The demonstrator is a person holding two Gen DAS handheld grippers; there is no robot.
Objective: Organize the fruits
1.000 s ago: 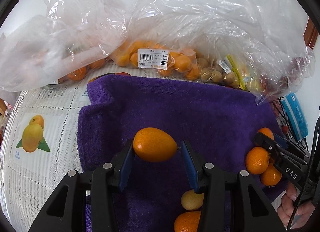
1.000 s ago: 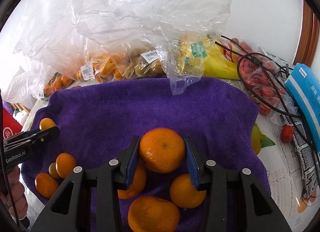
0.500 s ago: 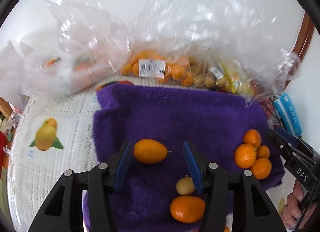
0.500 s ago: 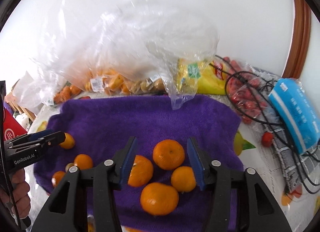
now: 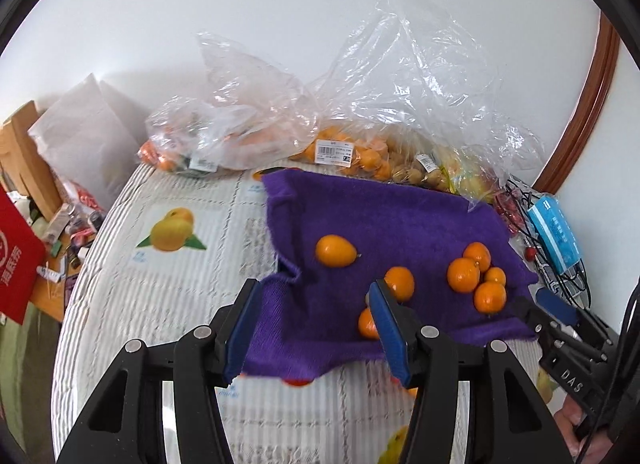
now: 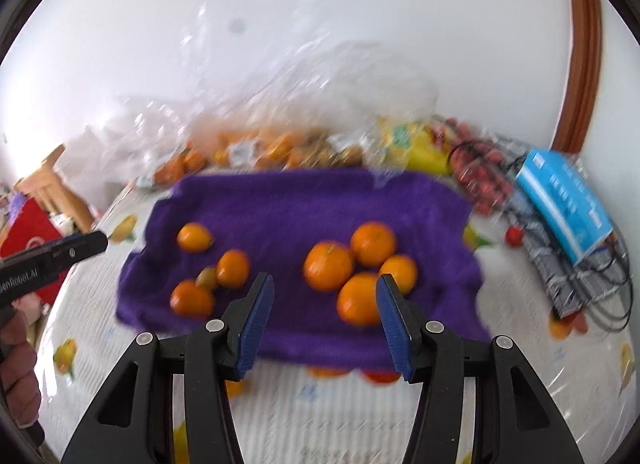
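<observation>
A purple towel (image 5: 400, 224) (image 6: 280, 204) lies on the table. Small orange kumquats (image 5: 335, 251) (image 6: 193, 237) lie on its left part, with one greenish fruit (image 6: 207, 277) among them. Several larger mandarins (image 5: 463, 275) (image 6: 329, 266) are grouped on its right part. My left gripper (image 5: 316, 324) is open and empty, raised above the towel's near left edge; it also shows in the right wrist view (image 6: 86, 243). My right gripper (image 6: 325, 316) is open and empty, above the towel's near edge; it also shows in the left wrist view (image 5: 554, 318).
Clear plastic bags of fruit (image 5: 336, 148) (image 6: 260, 144) stand behind the towel against the wall. A blue pack (image 5: 554, 232) (image 6: 564, 200), black cables (image 6: 600, 296) and red fruits (image 6: 480, 172) lie at the right. A fruit-print tablecloth (image 5: 168, 264) covers the table. A red bag (image 5: 16, 260) is at the left.
Both grippers let go of their fruit, opened and pulled back and up. The kumquat and the mandarin now lie on the towel.
</observation>
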